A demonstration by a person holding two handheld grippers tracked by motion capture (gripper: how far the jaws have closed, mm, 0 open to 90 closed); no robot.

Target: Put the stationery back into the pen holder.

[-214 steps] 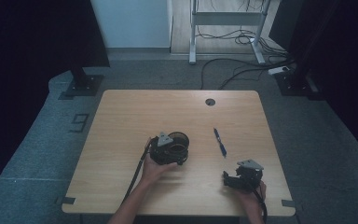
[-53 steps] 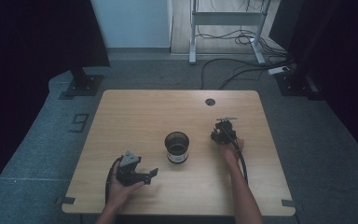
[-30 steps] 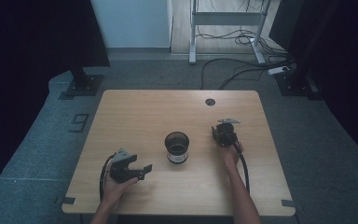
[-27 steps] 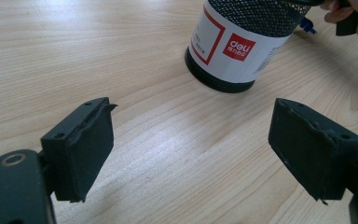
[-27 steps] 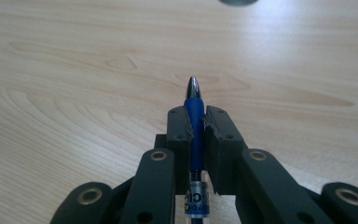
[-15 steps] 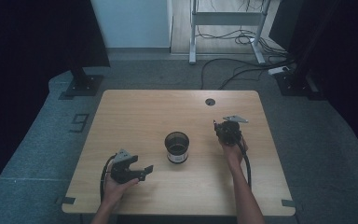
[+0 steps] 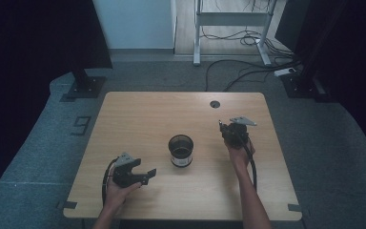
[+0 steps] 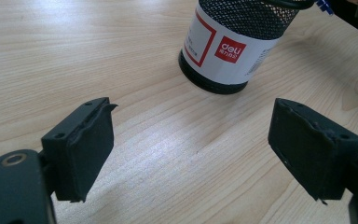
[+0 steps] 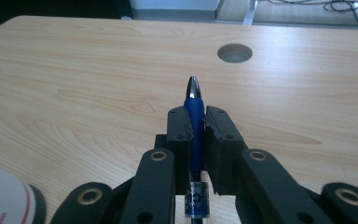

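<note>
Gleaming silver tip — blue pen (image 9: 194, 122).

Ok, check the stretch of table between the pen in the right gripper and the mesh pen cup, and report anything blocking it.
Nothing visible blocks it. The right gripper holds the blue pen clamped between its jaws, and only bare table lies between it and the mesh pen cup. The left gripper sits on the cup's other side, jaws apart.

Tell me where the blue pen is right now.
The blue pen is clamped in the right gripper, tip forward, above the table's right side, right of the mesh cup, near the cable hole.
</note>
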